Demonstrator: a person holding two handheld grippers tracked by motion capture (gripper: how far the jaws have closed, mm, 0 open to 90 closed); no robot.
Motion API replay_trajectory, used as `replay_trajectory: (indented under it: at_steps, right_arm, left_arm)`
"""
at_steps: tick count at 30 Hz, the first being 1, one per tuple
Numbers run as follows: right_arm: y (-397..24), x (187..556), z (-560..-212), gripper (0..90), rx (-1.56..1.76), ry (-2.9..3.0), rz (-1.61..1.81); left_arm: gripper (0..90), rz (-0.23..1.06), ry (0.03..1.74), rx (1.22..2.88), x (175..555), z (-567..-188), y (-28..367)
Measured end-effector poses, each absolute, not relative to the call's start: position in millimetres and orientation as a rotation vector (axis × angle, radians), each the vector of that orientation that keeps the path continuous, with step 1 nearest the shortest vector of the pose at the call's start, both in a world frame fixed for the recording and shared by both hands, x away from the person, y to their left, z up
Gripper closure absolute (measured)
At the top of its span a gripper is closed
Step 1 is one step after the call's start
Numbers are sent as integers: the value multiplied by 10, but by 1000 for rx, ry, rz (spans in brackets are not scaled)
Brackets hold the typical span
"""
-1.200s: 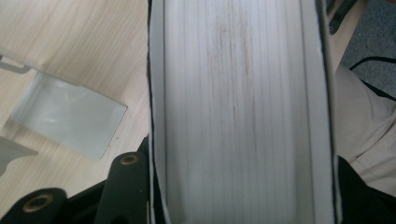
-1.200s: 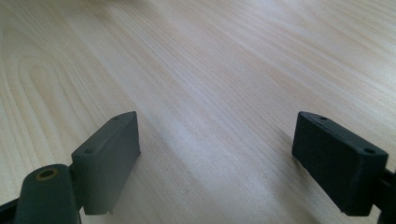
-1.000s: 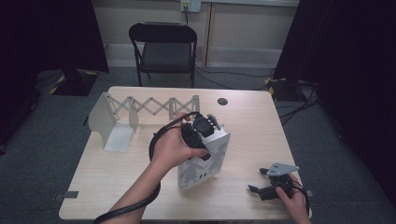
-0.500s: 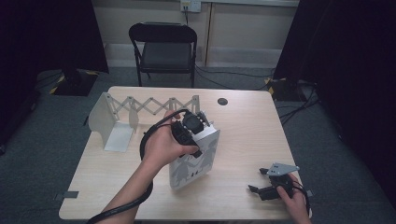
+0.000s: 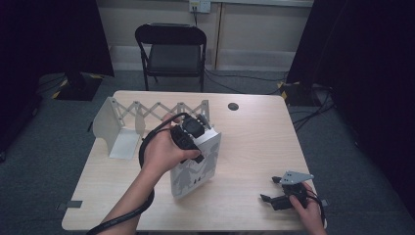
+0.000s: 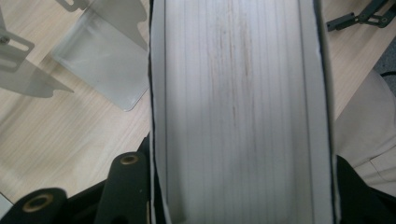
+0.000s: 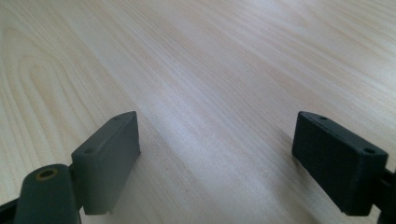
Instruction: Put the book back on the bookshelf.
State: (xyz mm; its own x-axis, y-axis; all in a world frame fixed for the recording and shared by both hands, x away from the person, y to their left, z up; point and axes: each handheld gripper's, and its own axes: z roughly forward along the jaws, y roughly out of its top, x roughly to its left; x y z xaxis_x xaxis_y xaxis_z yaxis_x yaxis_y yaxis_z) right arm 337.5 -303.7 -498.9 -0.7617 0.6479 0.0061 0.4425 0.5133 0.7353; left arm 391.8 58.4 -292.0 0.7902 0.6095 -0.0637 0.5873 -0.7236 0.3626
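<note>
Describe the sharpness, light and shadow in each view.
High view: table evenly lit, dark surroundings, all fairly sharp. Left gripper view: the book held in the left tool is soft, its page edges smeared, and the rack casts a grey shadow. Right gripper view: near wood grain sharp, far grain blurred, faint shadow beside the right tool.

Left gripper (image 5: 192,133): black body w/ boxy head, thick black cable looping off the back and trailing along the forearm; in the left gripper view its black jaws show brass-coloured screw eyelets near the base; forearm bare, no sleeve seen. Right gripper (image 5: 274,195): black, smaller-looking, w/ grey three-cornered plate on top, thin black cable at the wrist; in the right gripper view (image 7: 217,154) jaws are matte dark blocks w/ small screw dimples, one brass eyelet at the left base.
</note>
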Motion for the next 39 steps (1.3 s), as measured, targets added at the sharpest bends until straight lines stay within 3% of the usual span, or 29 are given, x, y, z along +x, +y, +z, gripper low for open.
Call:
replay_trajectory:
  at_steps: [39]
  right_arm:
    - [-3037,3375,-4989,148,919,2488,1094]
  left_arm:
    - [515,108,1115,2549,4048,-2903,968]
